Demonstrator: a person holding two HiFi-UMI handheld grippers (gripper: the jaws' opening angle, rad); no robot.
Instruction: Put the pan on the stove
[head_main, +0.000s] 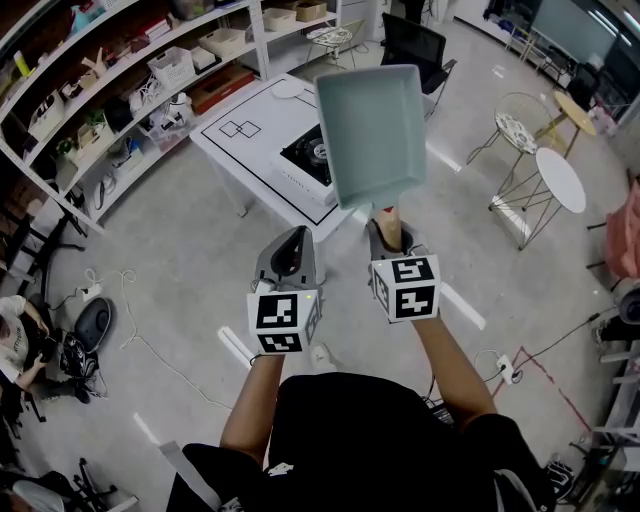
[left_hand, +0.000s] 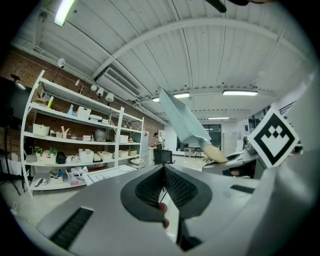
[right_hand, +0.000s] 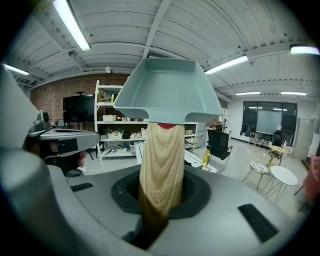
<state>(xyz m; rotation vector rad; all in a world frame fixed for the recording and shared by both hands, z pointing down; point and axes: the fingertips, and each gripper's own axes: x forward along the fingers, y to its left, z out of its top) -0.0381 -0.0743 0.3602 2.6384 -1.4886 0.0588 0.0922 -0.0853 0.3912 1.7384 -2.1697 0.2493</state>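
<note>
A pale teal square pan (head_main: 370, 130) with a wooden handle (head_main: 388, 214) is held up in the air, tilted, its open side towards me. My right gripper (head_main: 388, 236) is shut on the handle (right_hand: 161, 170), and the pan (right_hand: 167, 90) rises just past its jaws. Partly hidden behind the pan, the black stove (head_main: 308, 155) sits on the white table (head_main: 250, 105). My left gripper (head_main: 292, 252) hangs beside the right one, jaws together with nothing between them. From the left gripper view the pan (left_hand: 182, 122) shows to the upper right.
Long white shelves (head_main: 120, 90) with boxes run along the left. A black chair (head_main: 415, 45) stands behind the table; wire chairs and a round white table (head_main: 560, 180) stand at the right. A person sits on the floor at lower left (head_main: 15, 345), among cables.
</note>
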